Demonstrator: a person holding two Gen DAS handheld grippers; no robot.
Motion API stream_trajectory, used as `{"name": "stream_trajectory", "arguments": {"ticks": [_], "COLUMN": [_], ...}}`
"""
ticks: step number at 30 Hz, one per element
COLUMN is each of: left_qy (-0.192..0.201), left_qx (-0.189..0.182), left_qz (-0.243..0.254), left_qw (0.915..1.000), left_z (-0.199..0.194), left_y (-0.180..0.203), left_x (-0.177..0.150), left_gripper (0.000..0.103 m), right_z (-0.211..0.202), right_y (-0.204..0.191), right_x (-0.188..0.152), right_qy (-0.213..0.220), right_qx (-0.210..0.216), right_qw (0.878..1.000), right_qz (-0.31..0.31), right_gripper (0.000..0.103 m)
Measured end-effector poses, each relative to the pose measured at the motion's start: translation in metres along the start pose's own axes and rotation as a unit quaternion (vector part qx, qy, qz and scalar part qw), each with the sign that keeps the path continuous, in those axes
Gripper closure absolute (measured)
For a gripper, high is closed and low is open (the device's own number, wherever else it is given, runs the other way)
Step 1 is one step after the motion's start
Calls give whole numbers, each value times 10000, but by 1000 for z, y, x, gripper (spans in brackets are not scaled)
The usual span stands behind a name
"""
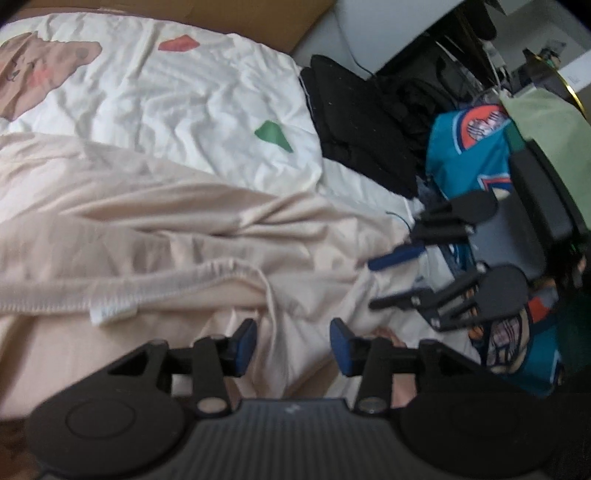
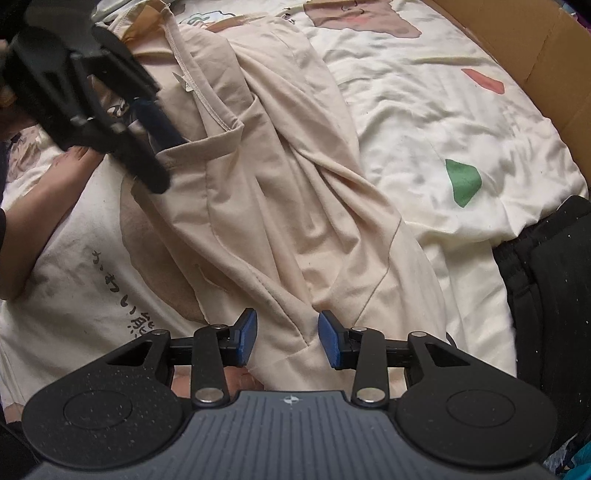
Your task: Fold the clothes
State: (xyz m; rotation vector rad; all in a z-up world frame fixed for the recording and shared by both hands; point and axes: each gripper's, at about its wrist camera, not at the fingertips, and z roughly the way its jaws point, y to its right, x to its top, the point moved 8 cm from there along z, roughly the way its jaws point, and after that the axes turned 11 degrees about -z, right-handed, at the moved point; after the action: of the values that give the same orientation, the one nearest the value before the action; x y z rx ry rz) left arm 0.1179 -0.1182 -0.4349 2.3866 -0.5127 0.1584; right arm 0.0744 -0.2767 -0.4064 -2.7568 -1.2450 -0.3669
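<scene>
A crumpled beige T-shirt (image 1: 166, 229) (image 2: 277, 184) lies across a white bedsheet with coloured patches (image 1: 184, 92) (image 2: 424, 129). Its ribbed collar with a white label (image 1: 110, 312) is at the lower left of the left wrist view. My left gripper (image 1: 293, 338) (image 2: 162, 155) stands open over a ridge of the shirt, its blue pads clear of the cloth. My right gripper (image 2: 288, 332) (image 1: 384, 280) points steeply down at the shirt's other end. It is open too, with a fold of cloth lying between its pads.
A black garment (image 1: 354, 125) (image 2: 546, 277) lies beside the sheet. A teal jersey (image 1: 469, 147) is piled beyond it. Brown cardboard (image 1: 240, 18) (image 2: 517, 48) borders the far side. A person's forearm (image 2: 37, 206) rests on the sheet at the left.
</scene>
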Motion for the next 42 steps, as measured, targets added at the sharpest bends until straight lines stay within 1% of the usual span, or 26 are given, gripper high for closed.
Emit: {"name": "stream_trajectory", "arguments": {"ticks": [2,3,4,5,6,7,13,18,22,26,30,31,32,33,34,35,38,42], "left_qy": [-24,-72,-127,-182,-237,-231,189,450,574,605,689,713,737,758,770,780,812,893], "left_qx": [-57,-57,-52,-46,-40,-63,-488,-637,-809,-895,-953,-949,-944,-933,-918,-902,-840,-755], "left_qz": [-50,-118,-188,-258,-329,-378,-467,-655,-868,-946,-1120,-1164,-1207,-1242,-1263,-1283,-1346,-1473], "left_qw": [10000,9999,9997,9995,9992,9990,9975,9948,9913,9896,9867,9861,9854,9849,9847,9845,9840,9822], "left_z": [8,14,17,21,24,24,-8,-28,-35,-35,-37,-37,-38,-38,-38,-38,-38,-37], "left_y": [0,-2,-4,-6,-9,-10,2,6,6,8,3,1,0,-2,-4,-5,-11,-20], "left_x": [5,6,6,6,7,7,14,21,27,30,32,33,34,35,35,36,37,38], "left_gripper": [60,64,75,82,95,100,101,101,101,101,101,101,101,101,101,101,101,101], "right_z": [-1,-1,-2,-3,-3,-4,-11,-14,-15,-15,-5,-3,0,2,3,2,-4,-18], "right_y": [0,1,1,1,1,1,1,3,1,2,0,-1,-2,-3,-3,-2,1,9], "right_x": [-1,-2,-3,-3,-4,-4,1,11,20,27,27,26,24,22,21,19,16,11], "right_qy": [1,4,7,11,15,19,88,159,184,200,17,-21,-67,-113,-146,-137,-73,-6], "right_qx": [-5,-7,-9,-9,-9,-4,-3,-23,-74,-119,-73,-42,-5,30,48,48,37,-11], "right_qw": [10000,10000,10000,10000,10000,10000,9999,9997,9989,9977,9956,9951,9947,9943,9941,9940,9946,9961], "right_qz": [16,32,48,64,71,71,-69,-209,-428,-637,-930,-988,-1023,-1056,-1071,-1082,-1031,-883], "right_gripper": [60,60,60,60,60,60,60,60,60,60,60,65,75,81,92,98,101,101]}}
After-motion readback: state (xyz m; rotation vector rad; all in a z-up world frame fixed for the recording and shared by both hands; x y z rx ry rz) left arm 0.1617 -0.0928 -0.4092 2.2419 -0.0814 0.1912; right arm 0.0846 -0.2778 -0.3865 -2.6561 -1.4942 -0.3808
